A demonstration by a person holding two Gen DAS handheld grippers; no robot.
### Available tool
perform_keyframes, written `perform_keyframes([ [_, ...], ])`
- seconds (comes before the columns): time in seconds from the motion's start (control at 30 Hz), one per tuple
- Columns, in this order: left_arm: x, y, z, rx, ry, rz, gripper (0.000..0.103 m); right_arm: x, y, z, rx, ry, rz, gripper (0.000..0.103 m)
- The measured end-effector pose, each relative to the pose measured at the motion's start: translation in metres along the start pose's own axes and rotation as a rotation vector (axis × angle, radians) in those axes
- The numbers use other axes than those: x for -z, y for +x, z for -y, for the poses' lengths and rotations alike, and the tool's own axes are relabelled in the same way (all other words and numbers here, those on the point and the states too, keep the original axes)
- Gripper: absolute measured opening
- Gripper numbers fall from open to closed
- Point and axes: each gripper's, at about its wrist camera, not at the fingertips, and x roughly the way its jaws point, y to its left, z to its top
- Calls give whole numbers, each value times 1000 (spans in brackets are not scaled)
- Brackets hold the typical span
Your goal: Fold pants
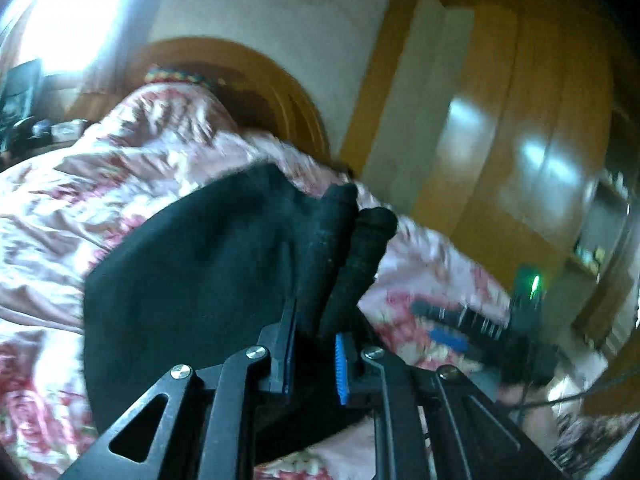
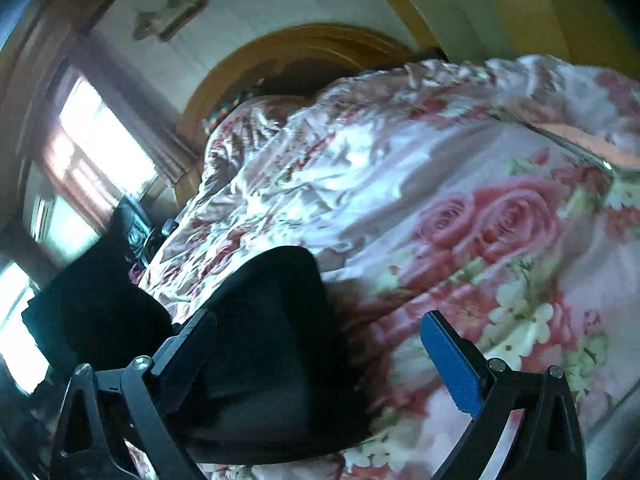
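The black pants (image 1: 192,272) lie on a pink floral bedspread (image 1: 100,184). My left gripper (image 1: 314,344) is shut on a bunched fold of the pants, and the cloth sticks up between its blue pads (image 1: 341,372). In the right wrist view the pants (image 2: 272,344) lie low at the centre left. My right gripper (image 2: 320,344) is open wide, its jaws far apart, with black cloth lying between them and no grip on it. The right gripper also shows in the left wrist view (image 1: 472,328), low over the bed to the right.
A wooden headboard (image 1: 240,64) stands at the far end of the bed. A wooden wardrobe (image 1: 520,120) stands to the right. A bright window (image 2: 92,152) and dark items on a side table (image 1: 24,128) are at the left.
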Motion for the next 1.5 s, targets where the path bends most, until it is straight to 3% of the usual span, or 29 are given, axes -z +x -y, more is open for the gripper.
perform_keyframes([
  [0.1, 14, 31, 16, 10, 23, -82, 15, -3, -4, 10, 5, 33, 20, 102],
  [0.23, 41, 64, 27, -34, 96, -183, 15, -7, -13, 17, -28, 56, 51, 100],
  [0.3, 52, 68, 24, -31, 70, -221, 15, -7, -13, 12, -51, 44, 48, 100],
  [0.43, 59, 57, 12, 74, -83, -219, 29, -2, -5, -5, -90, -36, 12, 96],
  [0.7, 63, 22, 1, 216, -192, -257, 32, 10, 7, -33, -186, -130, -69, 71],
  [0.8, 56, -2, -16, 186, -228, -185, 32, 6, 20, -47, -209, -160, -111, 71],
  [0.9, 46, -24, -44, 77, -266, -95, 32, 2, 41, -61, -229, -199, -174, 70],
  [0.93, 43, -31, -59, 9, -292, -64, 32, 1, 50, -64, -228, -203, -197, 69],
  [1.03, 44, -41, -98, -154, -369, -39, 33, -1, 69, -65, -208, -178, -246, 69],
  [1.13, 55, -43, -135, -258, -455, -58, 34, 1, 82, -61, -211, -134, -279, 67],
  [1.23, 69, -36, -156, -288, -502, -108, 41, 9, 90, -59, -245, -86, -317, 54],
  [1.33, 82, -24, -163, -247, -529, -143, 50, 21, 93, -68, -228, -116, -340, 52],
  [1.4, 87, -22, -164, -244, -552, -143, 56, 27, 92, -78, -208, -176, -346, 40],
  [1.43, 89, -22, -164, -214, -580, -135, 56, 28, 90, -81, -212, -188, -349, 17],
  [1.5, 88, -22, -159, -169, -584, -127, 55, 22, 80, -87, -242, -191, -328, 14],
])
